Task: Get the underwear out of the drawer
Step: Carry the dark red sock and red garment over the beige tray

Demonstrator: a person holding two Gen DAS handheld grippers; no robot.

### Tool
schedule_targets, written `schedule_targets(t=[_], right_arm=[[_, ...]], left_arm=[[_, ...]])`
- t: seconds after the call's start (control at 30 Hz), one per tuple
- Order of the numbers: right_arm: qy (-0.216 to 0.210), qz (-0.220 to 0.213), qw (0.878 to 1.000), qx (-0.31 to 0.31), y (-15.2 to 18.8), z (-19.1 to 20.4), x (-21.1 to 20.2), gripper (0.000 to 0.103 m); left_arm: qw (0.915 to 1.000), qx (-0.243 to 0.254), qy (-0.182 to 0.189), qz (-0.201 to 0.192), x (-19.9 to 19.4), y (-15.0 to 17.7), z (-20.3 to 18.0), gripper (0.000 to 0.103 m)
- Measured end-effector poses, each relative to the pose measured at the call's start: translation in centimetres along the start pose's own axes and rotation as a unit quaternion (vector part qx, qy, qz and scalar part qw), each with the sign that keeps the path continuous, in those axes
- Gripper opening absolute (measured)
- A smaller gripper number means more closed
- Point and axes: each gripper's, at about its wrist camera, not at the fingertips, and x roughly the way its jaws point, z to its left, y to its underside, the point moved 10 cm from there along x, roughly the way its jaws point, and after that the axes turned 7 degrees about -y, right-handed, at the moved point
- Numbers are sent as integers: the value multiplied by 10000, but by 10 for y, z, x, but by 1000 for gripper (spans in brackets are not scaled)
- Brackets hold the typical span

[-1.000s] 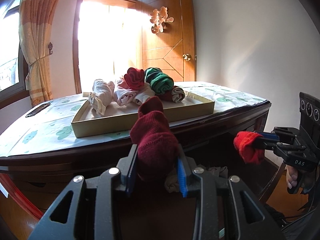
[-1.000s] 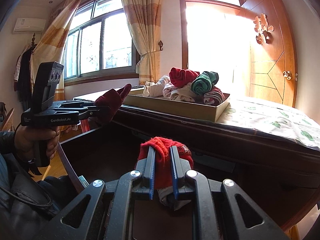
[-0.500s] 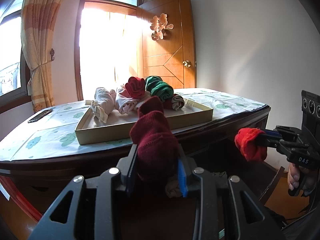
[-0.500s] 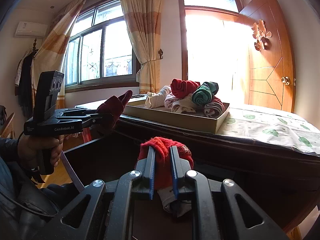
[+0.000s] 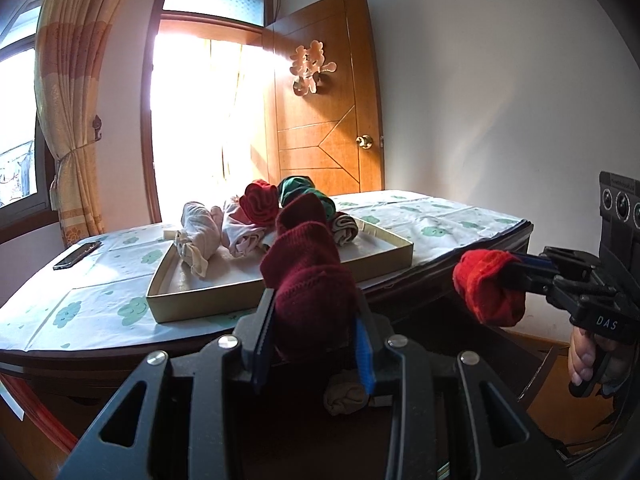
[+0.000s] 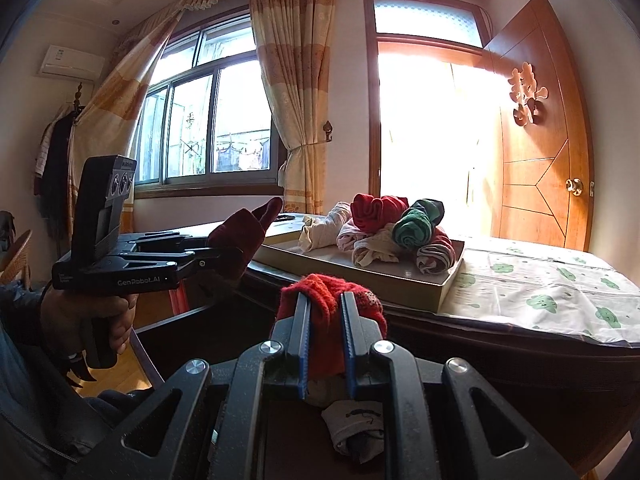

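My left gripper [image 5: 314, 312] is shut on a dark red rolled underwear [image 5: 308, 264], held up in front of the table edge. My right gripper [image 6: 325, 312] is shut on a bright red rolled underwear [image 6: 320, 284]. Each gripper shows in the other's view: the right gripper [image 5: 512, 268] with its bright red roll [image 5: 486, 288] at the right, the left gripper [image 6: 236, 256] with its dark red roll [image 6: 244, 232] at the left. Both hang above the open dark drawer [image 5: 540, 368]. A beige roll [image 5: 344, 396] lies in the drawer below.
A shallow cardboard tray [image 5: 200, 304] on the table's cloud-print cloth [image 5: 440, 224] holds several rolled garments [image 5: 256, 216]. A phone [image 5: 78, 255] lies at the table's left. A wooden door [image 5: 328, 120] stands open behind. A hand [image 6: 84, 312] holds the left gripper's handle.
The right gripper has risen a little with the bright red roll. Both views have tilted up slightly, so the table sits lower in them. Both grips are unchanged.
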Motion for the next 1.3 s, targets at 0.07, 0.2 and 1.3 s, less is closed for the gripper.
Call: schedule_targets(t=[0.07,0.2,1.3], right_arm=[[-7,-23,10000,-27,-3,1,0,15],[-14,-81,9999,-63,-9,3,0,15],[41,-185,9998,-40,-38,-18,9,16]], left_arm=[[10000,18,28,-6,1,-5,-2,34],[9999,60,47,67,4,-8,-6,34],[9990,253,104,351,45,-35,-14,34]])
